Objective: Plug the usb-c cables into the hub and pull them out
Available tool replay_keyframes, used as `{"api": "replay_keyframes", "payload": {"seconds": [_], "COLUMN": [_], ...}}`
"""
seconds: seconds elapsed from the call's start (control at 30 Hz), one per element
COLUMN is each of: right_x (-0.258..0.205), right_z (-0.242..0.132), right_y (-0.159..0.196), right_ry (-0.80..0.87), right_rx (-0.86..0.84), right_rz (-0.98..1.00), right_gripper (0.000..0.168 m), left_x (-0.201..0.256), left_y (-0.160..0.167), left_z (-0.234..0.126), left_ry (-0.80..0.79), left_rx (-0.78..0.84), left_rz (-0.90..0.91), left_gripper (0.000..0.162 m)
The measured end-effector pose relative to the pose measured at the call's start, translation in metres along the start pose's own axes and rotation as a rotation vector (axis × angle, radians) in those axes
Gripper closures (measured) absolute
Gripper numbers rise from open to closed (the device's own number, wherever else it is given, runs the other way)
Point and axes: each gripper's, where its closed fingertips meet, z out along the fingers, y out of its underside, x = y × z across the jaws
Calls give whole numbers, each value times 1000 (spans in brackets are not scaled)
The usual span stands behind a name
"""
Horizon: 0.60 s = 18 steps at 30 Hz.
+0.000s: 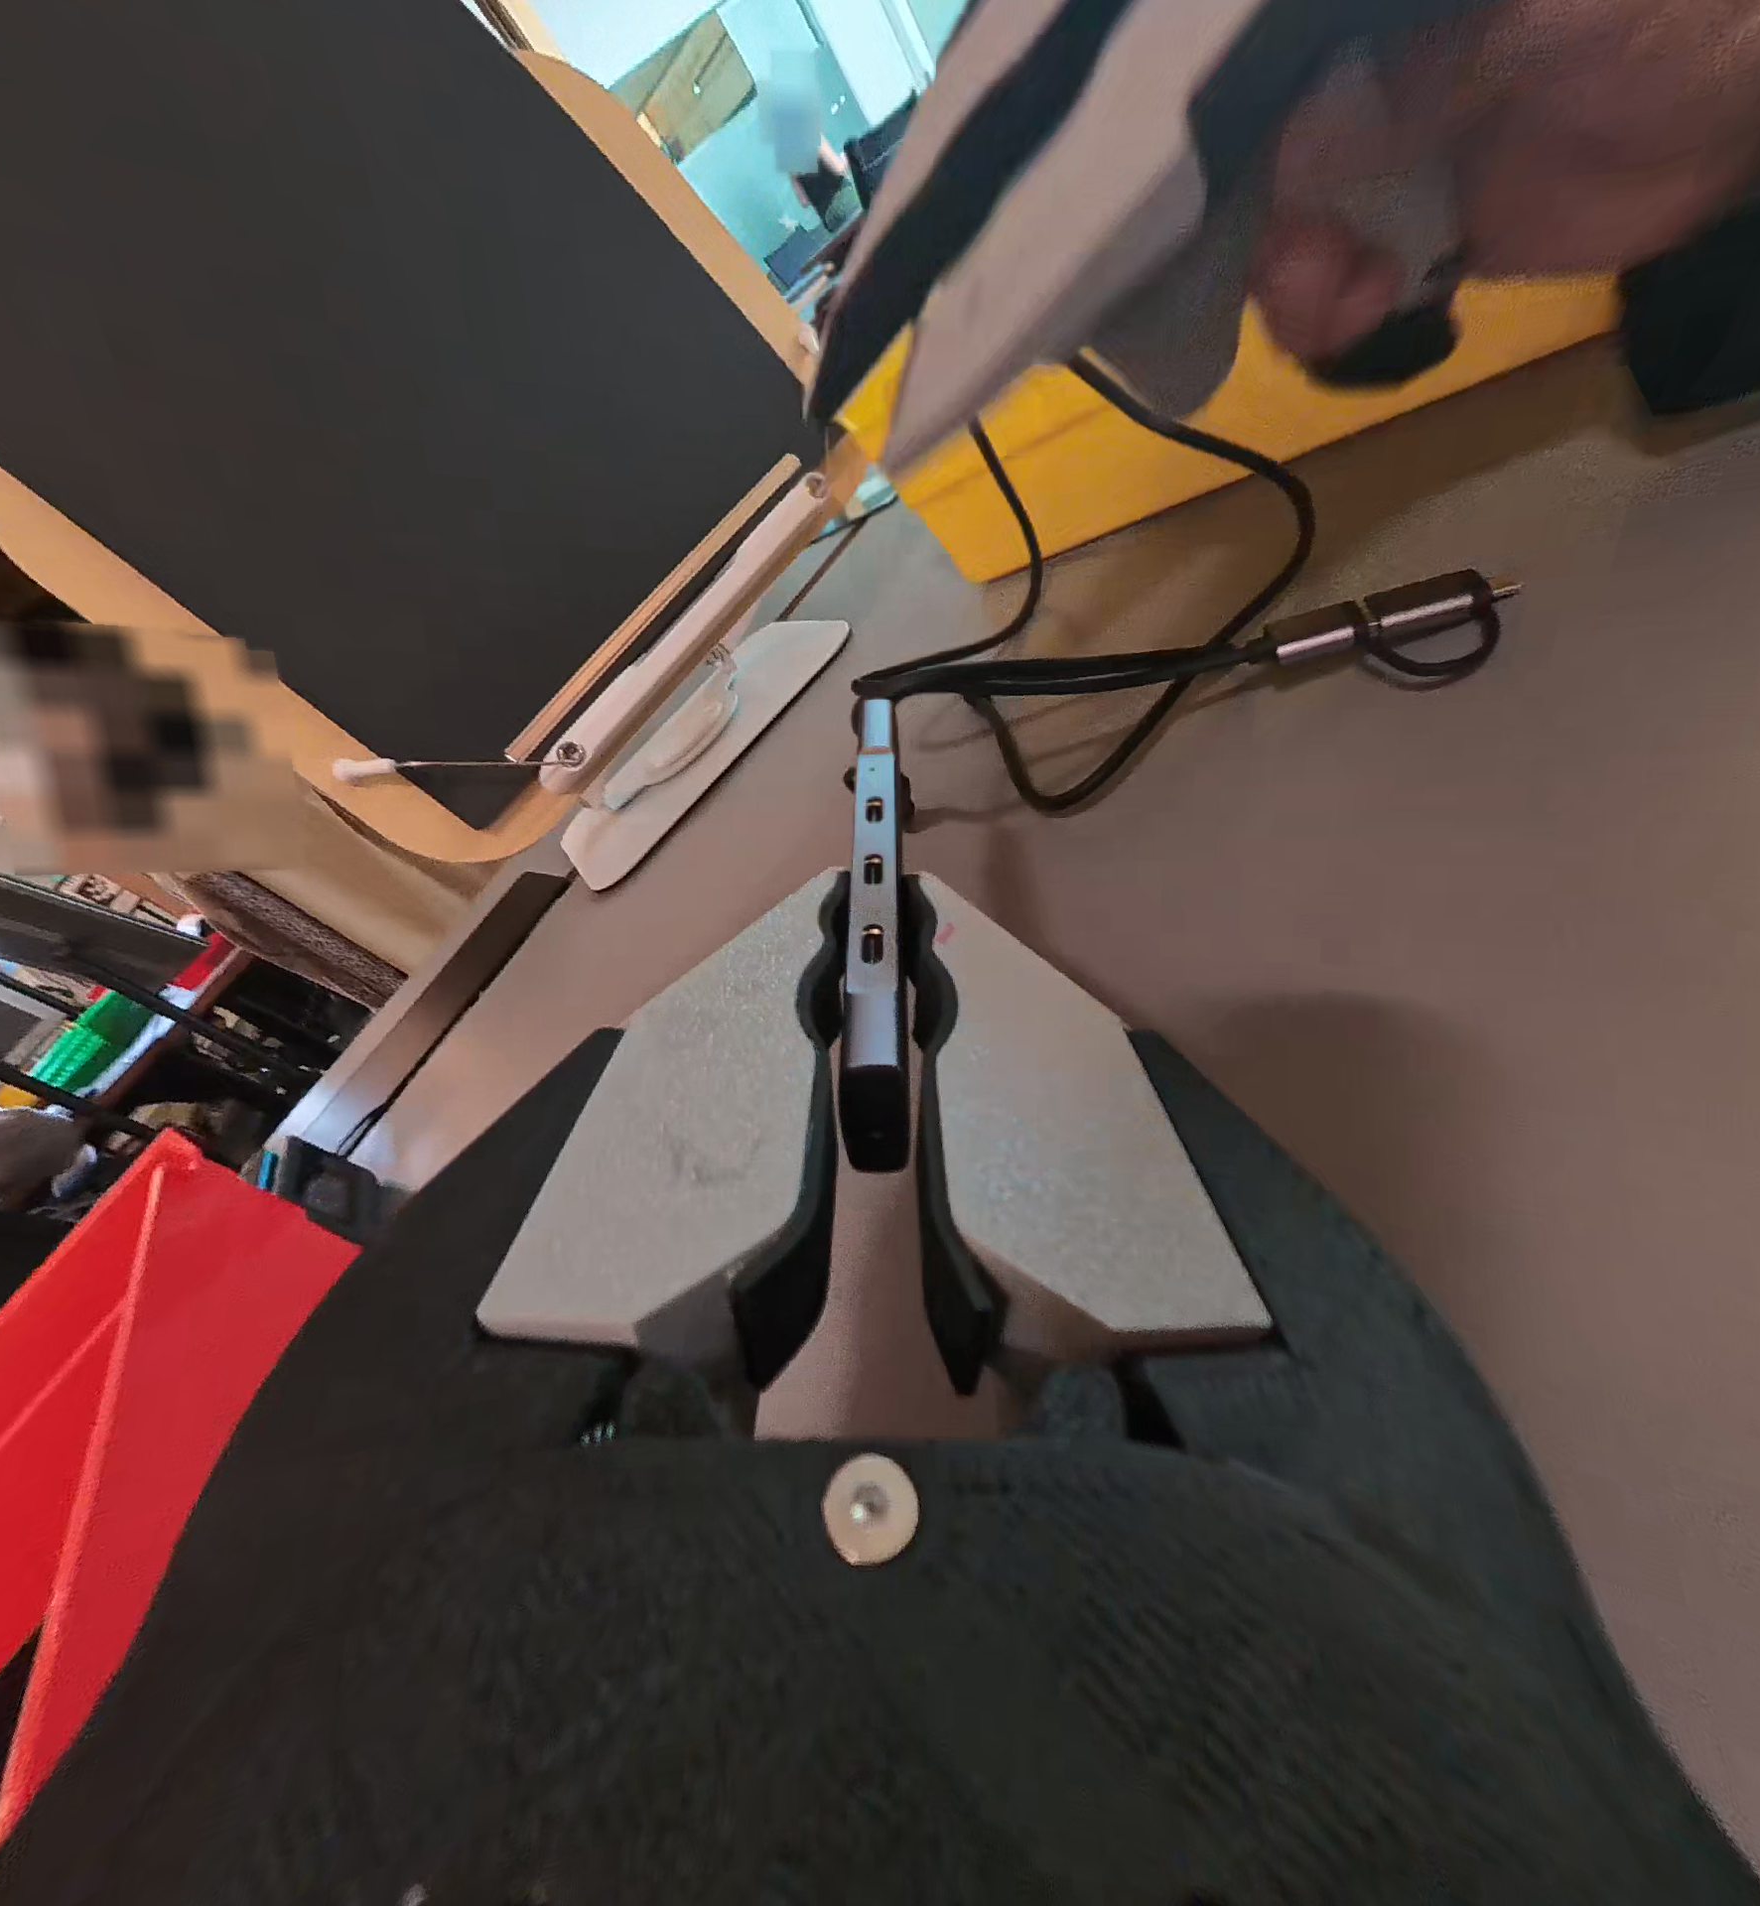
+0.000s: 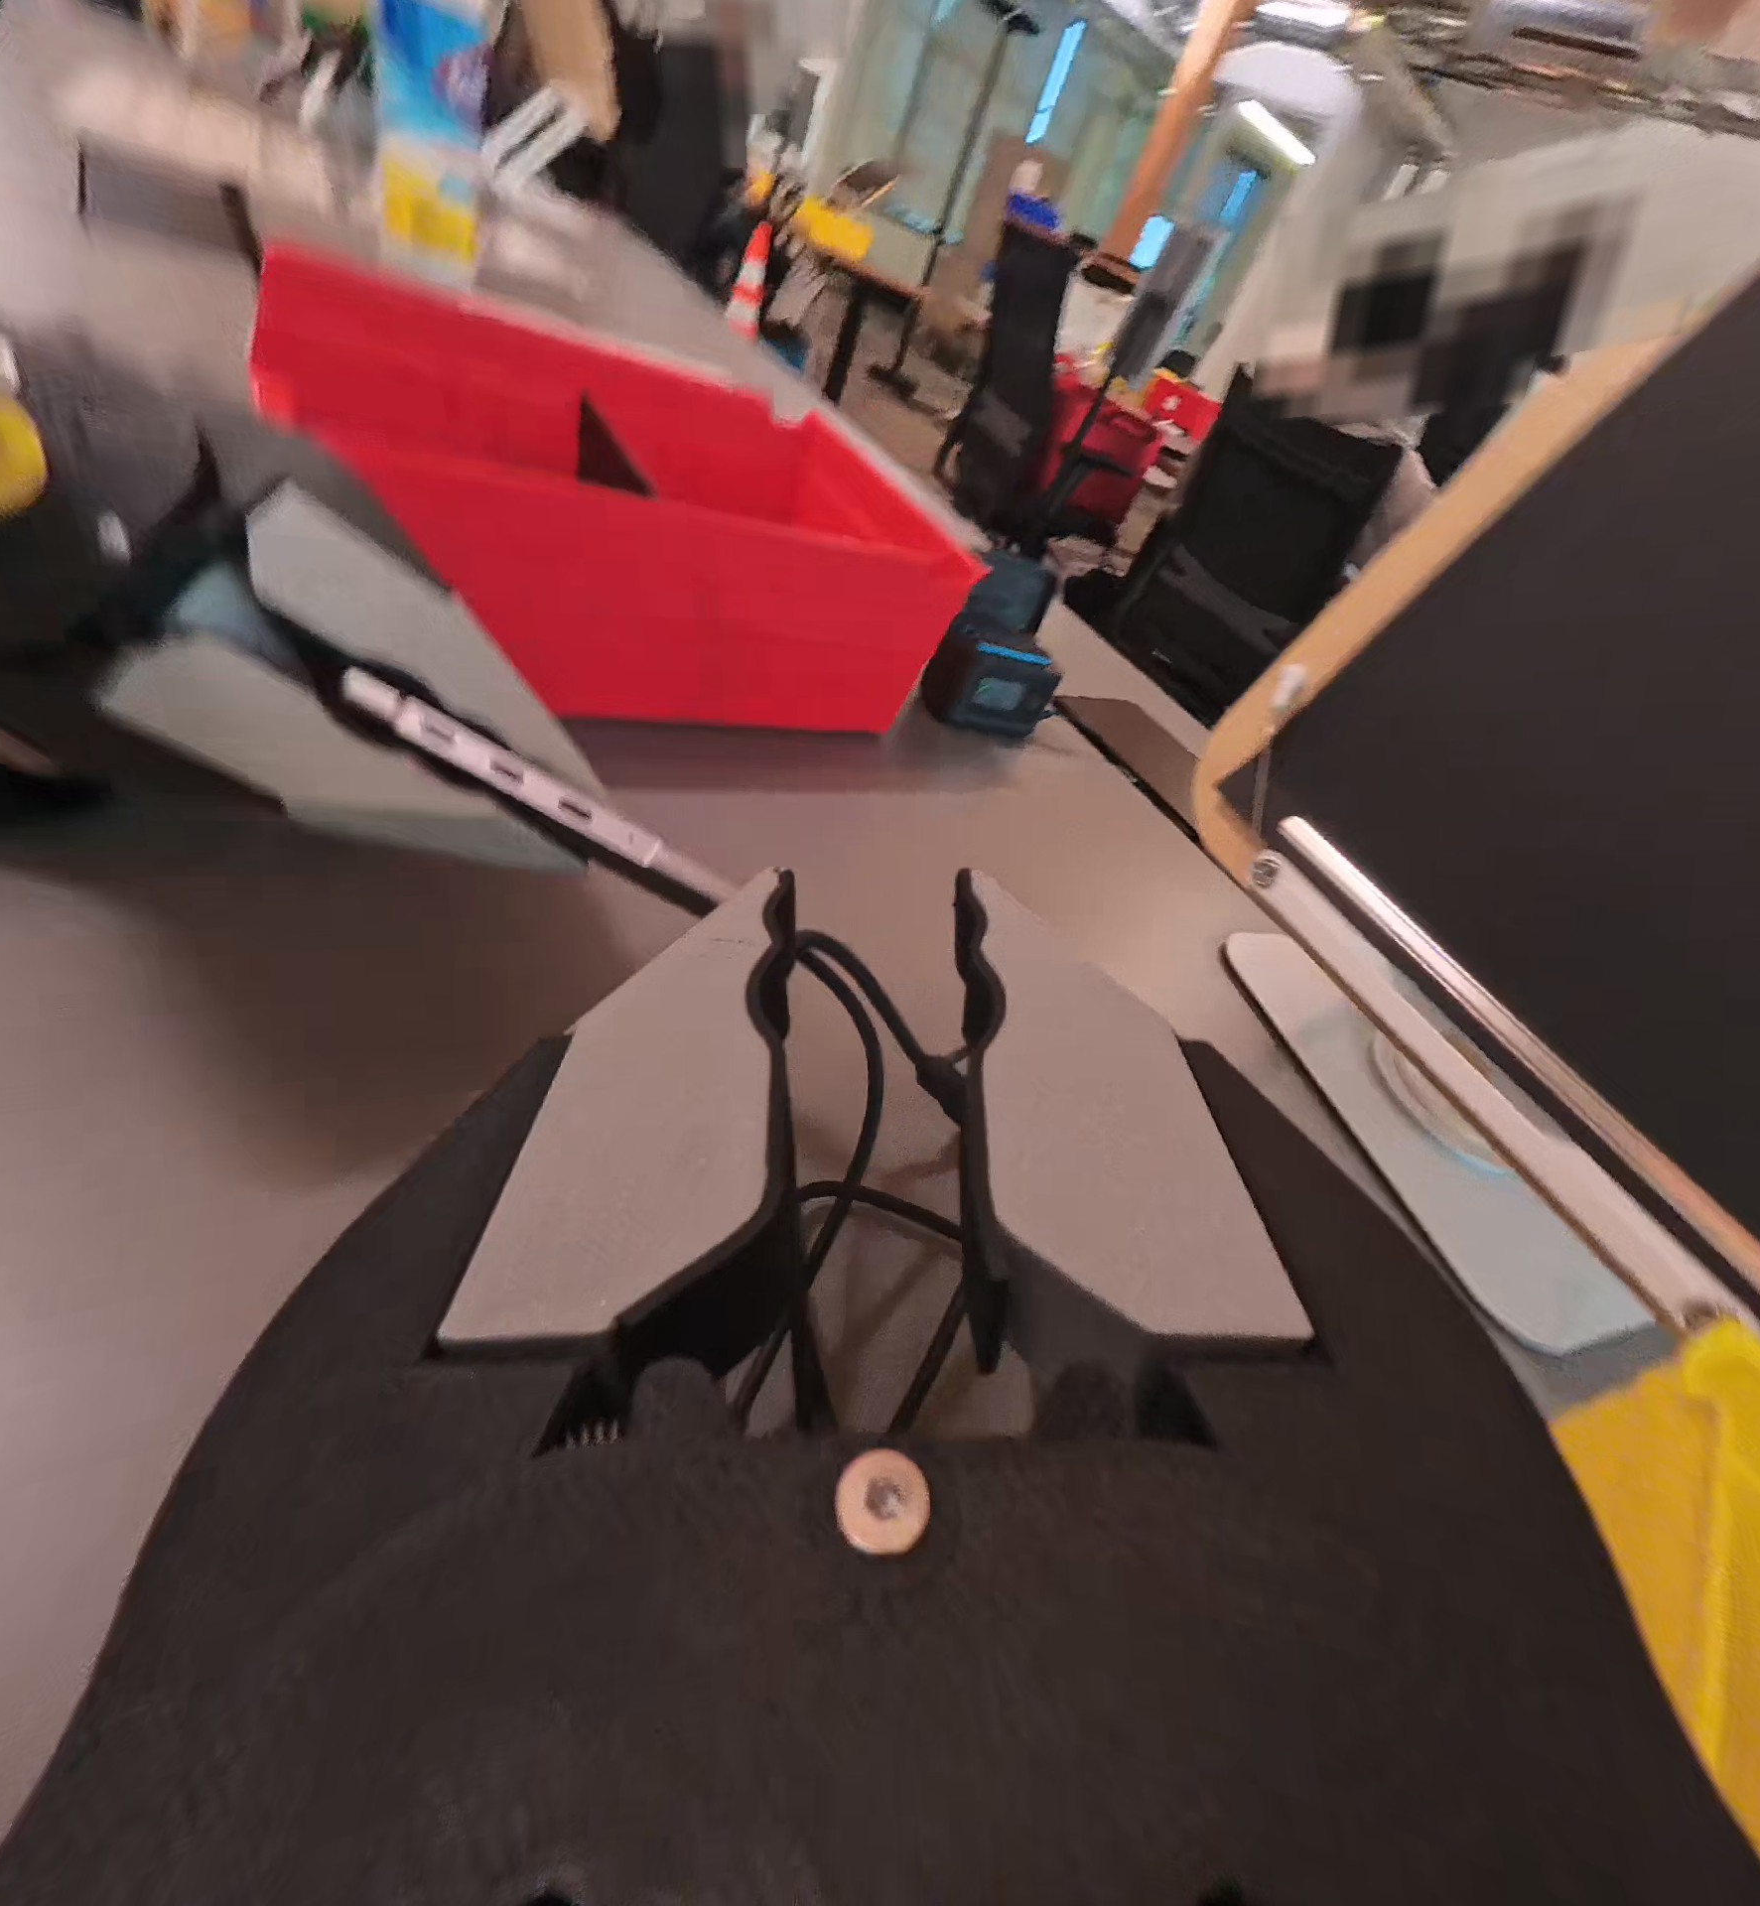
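Nearest to us, our left claw is clamped on the grey hub, held on edge so its row of ports faces up. The hub's black lead runs off its far end and loops across the brown counter. Beyond that loop the metal-tipped usb-c cables lie loose on the counter, unplugged, just short of a yellow bin. Our right claw stands apart and grips nothing (black cable lies on the counter beneath the gap between its fingers). Farther off in the right wrist view we see the hub in the left claw, then a red bin. A dark monitor rises at the counter's edge.
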Motion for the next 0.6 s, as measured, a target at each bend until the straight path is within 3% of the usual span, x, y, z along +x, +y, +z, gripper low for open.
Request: {"api": "replay_keyframes", "payload": {"seconds": [0.13,0.27,0.43,0.53,0.6], "right_x": [24,28,23,34,39], "right_z": [-57,-93,-105,-103,-93], "right_y": [-26,-17,21,52,60], "right_ry": [118,123,153,216,217], "right_rx": [-12,-145,-353,-465,-500], "right_rz": [194,286,302,330,333], "right_gripper": [145,144,133,116,115], "left_x": [0,0,0,0,1], "left_y": [-2,-4,-7,-7,-8], "left_z": [1,1,-2,-3,-3], "left_ry": [-20,-16,-6,11,13], "left_rx": [1,11,26,34,44], "left_rz": [50,62,29,-11,-14], "left_gripper": [155,155,154,155,155]}}
